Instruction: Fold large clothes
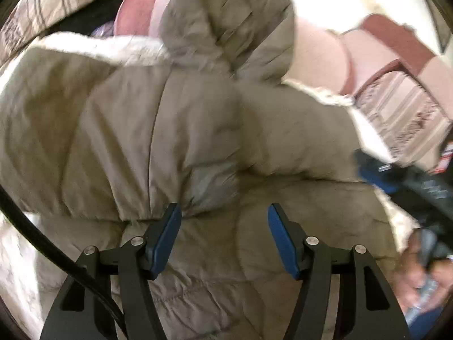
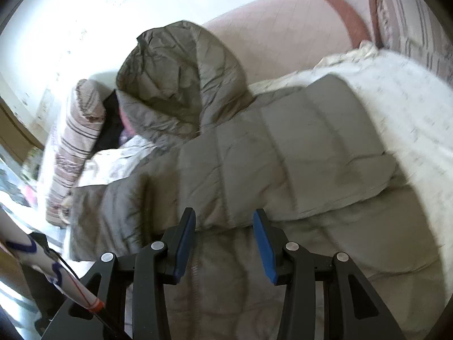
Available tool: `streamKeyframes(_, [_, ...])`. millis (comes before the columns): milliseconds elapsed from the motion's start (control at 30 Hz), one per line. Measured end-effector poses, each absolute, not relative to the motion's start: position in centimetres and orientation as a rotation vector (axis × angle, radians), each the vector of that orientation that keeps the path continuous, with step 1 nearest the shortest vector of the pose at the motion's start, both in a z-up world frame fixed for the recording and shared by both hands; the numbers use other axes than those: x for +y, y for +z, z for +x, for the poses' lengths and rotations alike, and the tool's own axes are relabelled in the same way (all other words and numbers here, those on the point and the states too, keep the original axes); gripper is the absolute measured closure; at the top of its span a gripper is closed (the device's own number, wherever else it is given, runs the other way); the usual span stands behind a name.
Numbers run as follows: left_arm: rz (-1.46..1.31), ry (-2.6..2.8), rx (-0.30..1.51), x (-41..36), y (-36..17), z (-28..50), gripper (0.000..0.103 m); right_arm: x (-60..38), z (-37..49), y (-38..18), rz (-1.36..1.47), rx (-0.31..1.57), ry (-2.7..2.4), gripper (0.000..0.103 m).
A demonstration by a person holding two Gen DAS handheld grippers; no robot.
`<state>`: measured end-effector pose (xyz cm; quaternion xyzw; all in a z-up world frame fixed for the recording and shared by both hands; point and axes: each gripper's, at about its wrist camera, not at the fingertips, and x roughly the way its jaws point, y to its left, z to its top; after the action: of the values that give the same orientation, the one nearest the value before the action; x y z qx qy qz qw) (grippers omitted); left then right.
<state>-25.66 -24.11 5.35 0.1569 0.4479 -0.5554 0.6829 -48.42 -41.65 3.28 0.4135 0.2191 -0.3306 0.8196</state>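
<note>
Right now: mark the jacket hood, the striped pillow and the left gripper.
jacket hood (image 2: 181, 79), right wrist view, on the quilted crown of the hood.
striped pillow (image 2: 76, 141), right wrist view, on its striped face left of the hood.
left gripper (image 1: 225, 238), left wrist view, midway between the blue-padded fingertips, open over the jacket.

Left gripper (image 1: 224, 236): angled downward, jaws apart, nothing clamped between pads. Right gripper (image 2: 224, 245): angled downward, jaws apart, narrower gap, pads pressing on nothing.

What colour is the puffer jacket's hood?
Greyish khaki, the same as the rest of the quilted jacket; the hood shows best in the right wrist view.
</note>
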Motion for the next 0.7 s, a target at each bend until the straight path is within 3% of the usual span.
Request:
streamKeyframes(267, [0.119,-0.984,0.856,-17.5,11.7,-16.6,0.033,-39.8,-45.9,2.2,0.960,0.458,-0.523,0.057])
streamKeyframes(433, [0.022,-0.537,0.864,-11.7,10.2,-8.6,0.032,-38.5,-42.3,0.6,0.992,0.481,-0.422,0.056])
streamKeyframes(600, [-0.112,-0.561,1.018,-10.3,7.9,-6.0,0.032,-38.0,-38.4,-1.1,1.015,0.472,-0.341,0.056])
streamKeyframes(700, [-0.079,-0.583,1.013,-11.2,7.9,-6.4,0.032,-38.2,-37.4,-2.0,1.007,0.498,-0.358,0.055])
